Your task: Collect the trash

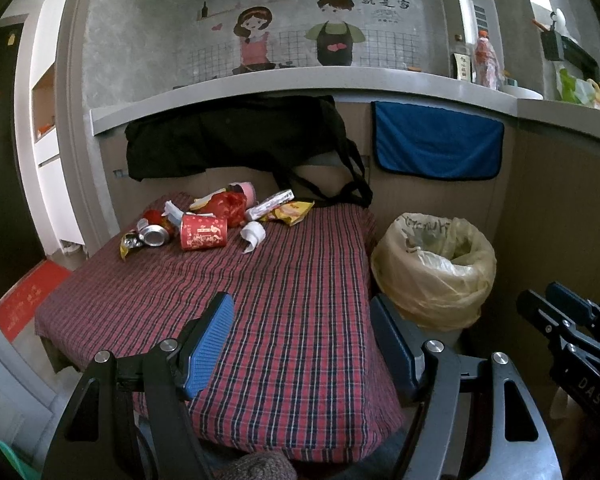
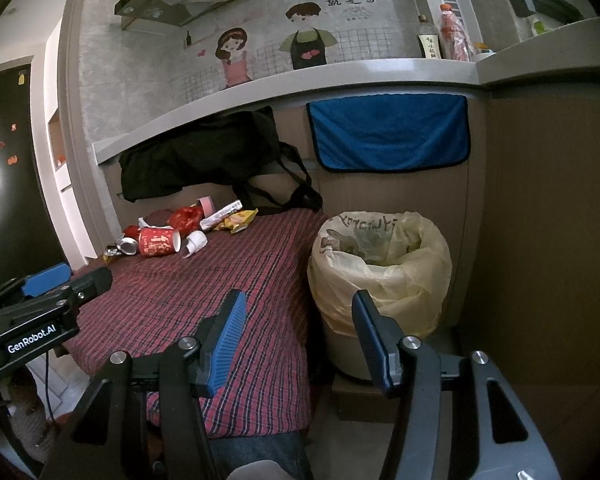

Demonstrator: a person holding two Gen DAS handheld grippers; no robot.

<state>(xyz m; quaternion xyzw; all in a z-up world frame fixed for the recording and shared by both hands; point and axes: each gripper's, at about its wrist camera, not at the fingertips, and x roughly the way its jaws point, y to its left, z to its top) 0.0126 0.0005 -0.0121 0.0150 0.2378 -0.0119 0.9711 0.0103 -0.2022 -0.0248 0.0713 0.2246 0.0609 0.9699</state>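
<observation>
- Evidently at the start: trash pile (image 1: 204,220) untouched at the checked cloth's (image 1: 292,312) far left.
- Left gripper (image 1: 300,340) wide, empty.
- Right gripper (image 2: 298,336) wide, empty.
- Next, probably: reach forward, pinch the red cup (image 1: 203,232), carry rightward to the lined bin (image 1: 436,264).

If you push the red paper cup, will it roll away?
Probably: the red paper cup lies on its side, so it may roll, likely curving since it tapers. It looks empty and light, and squeezing hard could crush it. The checked cloth might slow it.
</observation>
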